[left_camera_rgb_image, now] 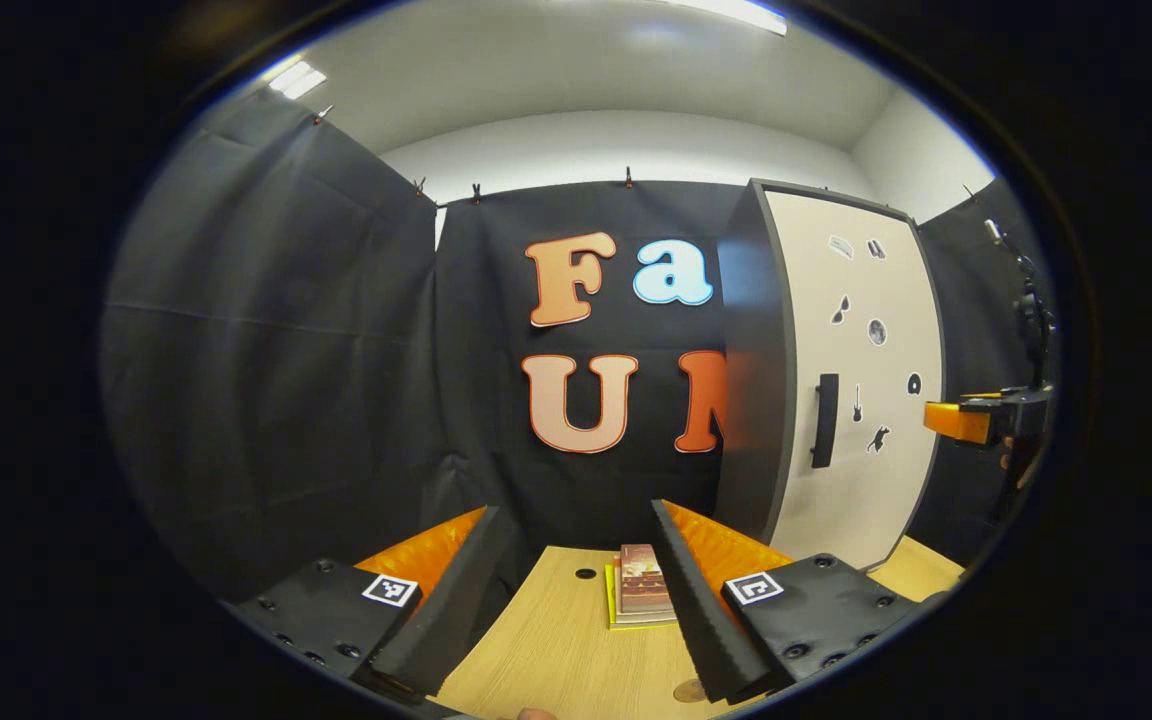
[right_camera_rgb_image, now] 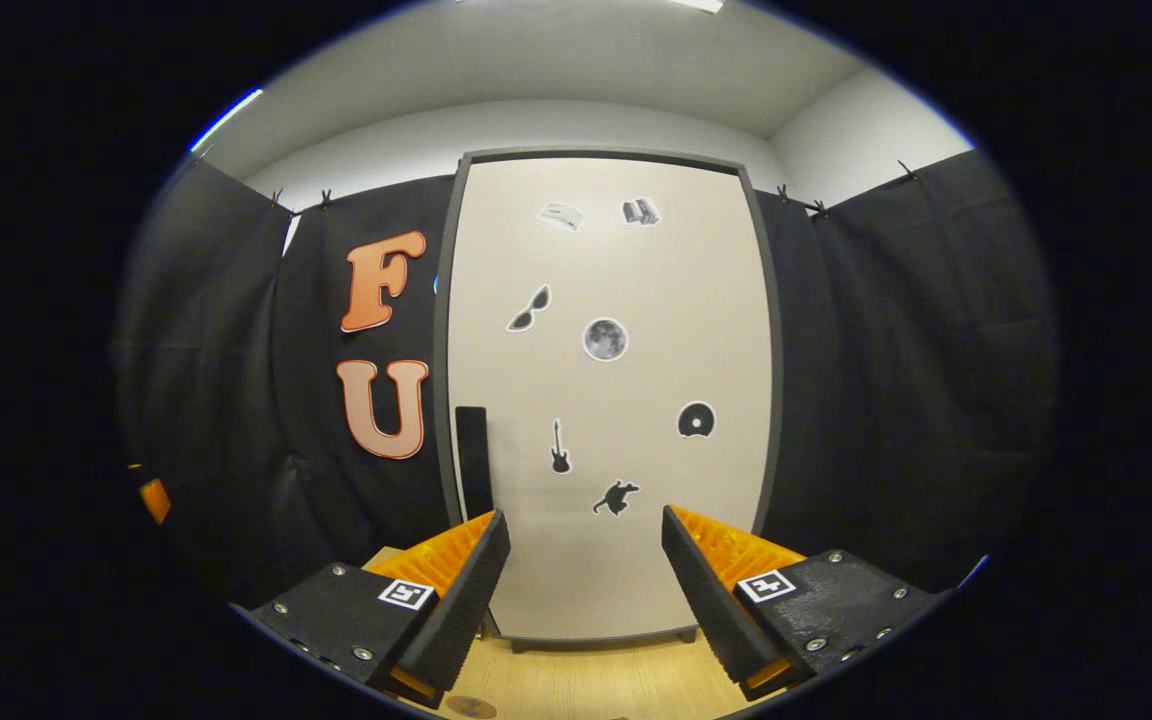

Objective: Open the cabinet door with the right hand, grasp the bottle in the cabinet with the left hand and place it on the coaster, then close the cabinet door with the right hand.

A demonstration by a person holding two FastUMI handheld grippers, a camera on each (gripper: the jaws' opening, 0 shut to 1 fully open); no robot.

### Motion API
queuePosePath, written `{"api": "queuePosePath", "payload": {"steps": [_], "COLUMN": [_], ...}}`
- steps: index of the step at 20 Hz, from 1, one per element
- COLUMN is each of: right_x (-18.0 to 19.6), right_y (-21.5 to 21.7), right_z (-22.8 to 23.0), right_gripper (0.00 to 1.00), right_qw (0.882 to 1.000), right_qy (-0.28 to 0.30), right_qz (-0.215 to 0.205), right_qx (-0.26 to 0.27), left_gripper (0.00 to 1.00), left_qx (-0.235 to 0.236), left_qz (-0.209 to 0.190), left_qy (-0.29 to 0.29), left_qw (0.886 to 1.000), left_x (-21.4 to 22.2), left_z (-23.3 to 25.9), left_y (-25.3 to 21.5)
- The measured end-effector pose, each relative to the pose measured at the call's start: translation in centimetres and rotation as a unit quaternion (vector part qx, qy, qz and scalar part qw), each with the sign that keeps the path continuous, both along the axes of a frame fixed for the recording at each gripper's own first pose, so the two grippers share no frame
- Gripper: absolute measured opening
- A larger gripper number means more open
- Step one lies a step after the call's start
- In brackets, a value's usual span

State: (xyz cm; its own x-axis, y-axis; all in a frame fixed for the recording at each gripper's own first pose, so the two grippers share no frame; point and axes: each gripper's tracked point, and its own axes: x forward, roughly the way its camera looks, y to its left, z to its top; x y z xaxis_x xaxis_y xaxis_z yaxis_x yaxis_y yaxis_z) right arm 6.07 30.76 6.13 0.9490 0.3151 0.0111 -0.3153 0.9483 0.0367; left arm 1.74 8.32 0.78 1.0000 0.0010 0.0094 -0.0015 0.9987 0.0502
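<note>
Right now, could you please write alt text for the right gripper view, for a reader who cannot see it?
A closed pale cabinet door with small stickers stands straight ahead, its dark handle at the left edge. The open right gripper faces it above the wooden table, touching nothing.

Both views face cabinet (right_camera_rgb_image: 606,400) — (right squarely)

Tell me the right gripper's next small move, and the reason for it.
Probably ease the right gripper forward and to its left, toward the black handle. The cabinet door is shut, the gripper is open and short of it, so nothing else can start.
</note>
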Motion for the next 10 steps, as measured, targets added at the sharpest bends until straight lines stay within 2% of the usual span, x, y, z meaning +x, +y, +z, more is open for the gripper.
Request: {"api": "queuePosePath", "payload": {"steps": [1, 8, 10], "right_x": [0.7, 5.5, 6.5], "right_y": [1.3, 8.6, 9.9], "right_z": [0.1, -1.3, -1.7], "right_gripper": [0.94, 0.95, 0.94], "right_qw": [1.0, 1.0, 0.999], "right_qy": [-0.002, 0.016, 0.023], "right_qz": [0.004, 0.024, 0.024], "right_qx": [-0.004, -0.006, -0.002], "left_gripper": [0.99, 0.99, 0.93], "left_qx": [0.001, 0.018, 0.016], "left_qz": [0.003, 0.032, 0.036], "left_qy": [0.001, 0.005, 0.007], "left_qw": [1.0, 0.999, 0.999], "left_x": [0.0, -0.5, -0.6], "left_z": [0.0, -0.3, -0.3], "left_y": [0.6, 4.8, 5.9]}}
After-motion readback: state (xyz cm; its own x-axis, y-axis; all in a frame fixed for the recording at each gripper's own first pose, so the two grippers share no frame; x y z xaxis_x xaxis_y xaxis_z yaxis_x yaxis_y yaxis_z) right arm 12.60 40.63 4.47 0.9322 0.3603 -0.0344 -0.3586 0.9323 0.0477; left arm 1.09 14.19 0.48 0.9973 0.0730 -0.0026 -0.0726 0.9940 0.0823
